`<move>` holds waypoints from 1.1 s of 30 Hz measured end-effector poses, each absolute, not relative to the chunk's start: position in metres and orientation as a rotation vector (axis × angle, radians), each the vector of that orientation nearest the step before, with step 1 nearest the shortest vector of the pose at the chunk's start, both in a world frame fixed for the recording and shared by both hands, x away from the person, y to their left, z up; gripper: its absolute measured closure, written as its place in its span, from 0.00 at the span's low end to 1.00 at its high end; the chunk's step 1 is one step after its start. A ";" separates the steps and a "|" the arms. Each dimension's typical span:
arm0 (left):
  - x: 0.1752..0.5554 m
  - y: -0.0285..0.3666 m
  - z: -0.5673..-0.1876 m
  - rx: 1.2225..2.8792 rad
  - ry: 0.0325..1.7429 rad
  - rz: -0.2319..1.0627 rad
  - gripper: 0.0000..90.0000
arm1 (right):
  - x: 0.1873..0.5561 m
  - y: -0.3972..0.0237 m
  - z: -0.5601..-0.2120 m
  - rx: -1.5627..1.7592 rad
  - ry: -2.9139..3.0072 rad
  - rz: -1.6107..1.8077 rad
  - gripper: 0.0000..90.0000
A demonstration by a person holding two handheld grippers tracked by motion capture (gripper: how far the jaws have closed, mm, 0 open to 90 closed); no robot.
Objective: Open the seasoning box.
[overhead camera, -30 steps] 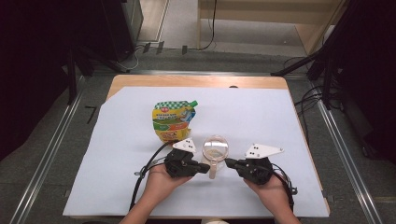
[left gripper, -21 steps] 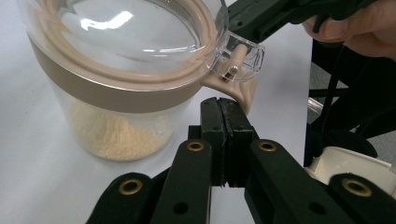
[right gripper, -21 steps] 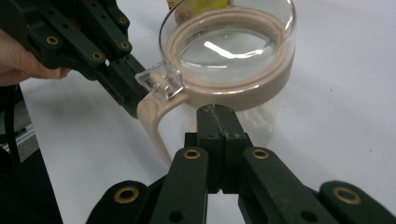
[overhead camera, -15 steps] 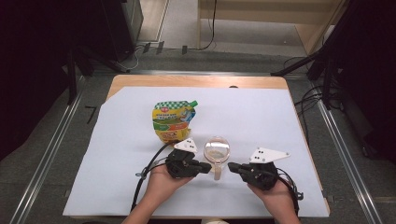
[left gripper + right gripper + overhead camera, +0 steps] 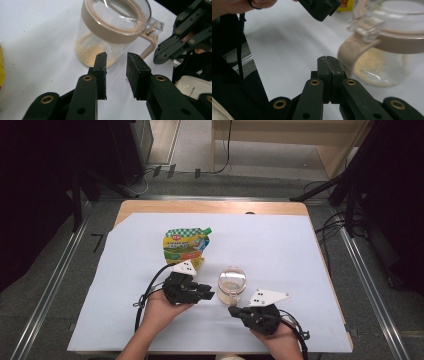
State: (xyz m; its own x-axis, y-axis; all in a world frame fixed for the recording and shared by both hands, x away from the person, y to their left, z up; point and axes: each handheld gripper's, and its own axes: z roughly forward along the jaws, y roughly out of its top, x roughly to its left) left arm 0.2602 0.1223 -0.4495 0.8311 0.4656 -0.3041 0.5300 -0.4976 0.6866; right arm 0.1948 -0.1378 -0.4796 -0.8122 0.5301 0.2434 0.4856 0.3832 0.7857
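On the white sheet (image 5: pixel 300 250) covering the wooden table (image 5: pixel 210 207), the scene runs from left to right as follows; farthest left lies a yellow-and-green spouted pouch (image 5: pixel 184 246), flat, its green cap pointing toward the far right; just in front of it sits the left gripper (image 5: pixel 209 294), held in the person's left hand (image 5: pixel 160 312), its grey plate close to the pouch's near edge; its jaws have just been opening and now stand a narrow way apart, with nothing between the pads; seen from the left gripper view, the left gripper (image 5: pixel 116 61) points at the jar, which stands just beyond the tips, apart from them. Next comes the clear jar (image 5: pixel 231 282), upright near the middle of the sheet, with a tan-rimmed lid and a tan handle (image 5: pixel 352 53) facing the person; a thin layer of pale yellow powder (image 5: pixel 86 51) lies at its bottom. Right of the jar and nearer the person, the right gripper (image 5: pixel 233 310) rests in the right hand (image 5: pixel 280 337); in the right gripper view its jaws are pressed fully together on nothing, the right gripper (image 5: pixel 326 58) lying just beside the handle, though whether it touches is unclear.
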 end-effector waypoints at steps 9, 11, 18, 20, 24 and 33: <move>0.264 0.131 -0.451 2.146 0.732 -0.083 0.64 | 0.198 -0.122 -0.490 0.942 2.555 1.420 1.00; 0.264 0.132 -0.451 2.151 0.729 -0.079 0.62 | 0.198 -0.121 -0.490 0.945 2.551 1.422 1.00; 0.262 0.128 -0.453 2.187 0.699 -0.037 0.58 | 0.197 -0.121 -0.489 0.922 2.562 1.386 1.00; 0.261 0.127 -0.454 2.194 0.678 -0.018 0.57 | 0.197 -0.122 -0.489 0.923 2.564 1.388 1.00; 0.262 0.128 -0.454 2.176 0.684 -0.053 0.56 | 0.197 -0.122 -0.489 0.938 2.565 1.388 1.00; 0.263 0.130 -0.456 2.172 0.686 -0.072 0.53 | 0.198 -0.127 -0.489 0.960 2.561 1.362 1.00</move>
